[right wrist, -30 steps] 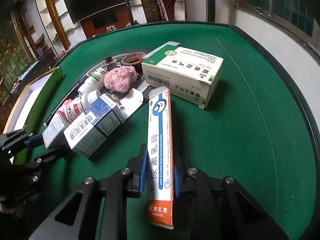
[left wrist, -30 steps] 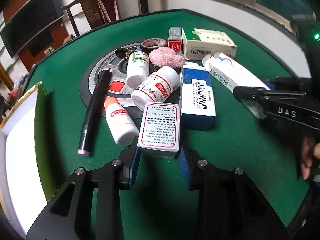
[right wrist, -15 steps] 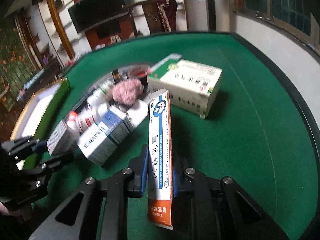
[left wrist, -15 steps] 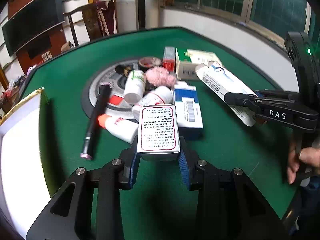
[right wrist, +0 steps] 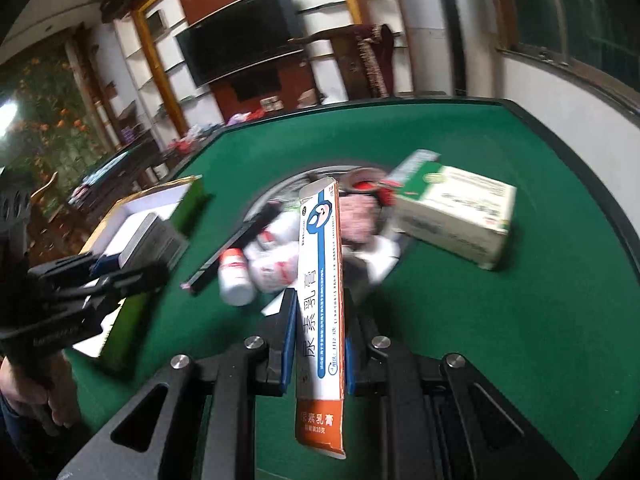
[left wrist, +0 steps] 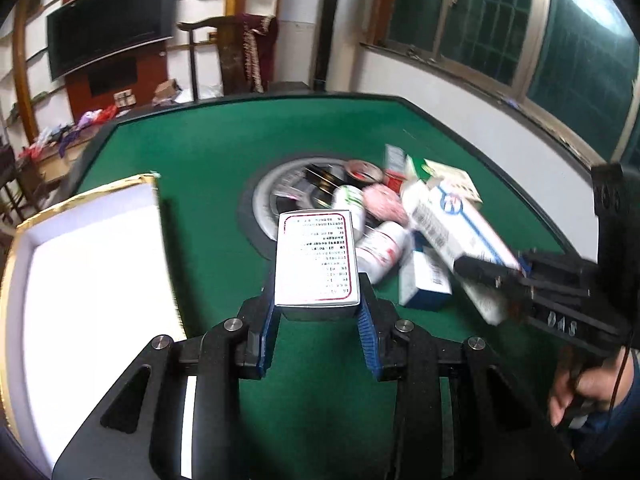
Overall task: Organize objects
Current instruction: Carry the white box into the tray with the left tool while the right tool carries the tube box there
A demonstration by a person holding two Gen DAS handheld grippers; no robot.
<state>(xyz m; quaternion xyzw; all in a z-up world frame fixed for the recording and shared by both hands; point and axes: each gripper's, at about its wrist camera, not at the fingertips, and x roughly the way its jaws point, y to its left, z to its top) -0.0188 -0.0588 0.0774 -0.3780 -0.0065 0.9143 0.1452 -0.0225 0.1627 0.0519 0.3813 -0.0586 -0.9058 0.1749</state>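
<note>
Firmly, my left jaws (left wrist: 318, 330) pinched a white box with a red border (left wrist: 316, 258), lifted off the green surface (left wrist: 208, 152). My right jaws (right wrist: 316, 344) pressed on a long ointment carton (right wrist: 322, 280), also held in the air. Behind both lay the heap: bottles (right wrist: 256, 268), a pink puff (left wrist: 382, 204), a black pen (right wrist: 236, 246), a large green-and-white box (right wrist: 456, 212). An open white-lined case (left wrist: 92, 264) sat left of the heap.

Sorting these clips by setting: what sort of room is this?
Probably a home living room or games room: a green felt table with a round centre panel, a wall-mounted television with shelving beside it, and a carved wooden chair behind.
</note>
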